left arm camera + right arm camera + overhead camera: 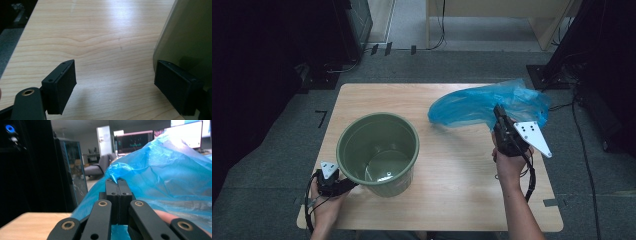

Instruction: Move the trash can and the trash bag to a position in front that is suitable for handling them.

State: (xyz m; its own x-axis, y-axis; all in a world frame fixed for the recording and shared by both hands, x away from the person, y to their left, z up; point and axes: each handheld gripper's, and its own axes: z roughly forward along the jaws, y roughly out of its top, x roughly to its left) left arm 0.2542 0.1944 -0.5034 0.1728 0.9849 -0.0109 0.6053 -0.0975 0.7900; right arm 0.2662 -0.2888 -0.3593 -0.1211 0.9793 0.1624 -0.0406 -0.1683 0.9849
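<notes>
At about 8 o'clock on the table (pixel 452 200), the left gripper (pixel 343 186) stands released beside the green bucket (pixel 378 152), one pad near its wall. At 2 o'clock, the right gripper (pixel 498 112) is clenched on the blue plastic bag (pixel 492 105), lifted above the table. The thin film can slip out or tear, and the unheld bucket can slide or tip when the bag drags over its rim.

I note the light wooden table (pixel 452 200) on grey carpet (pixel 272 165). Black equipment racks (pixel 272 40) stand behind; a pale wooden bench (pixel 492 12) beyond.
</notes>
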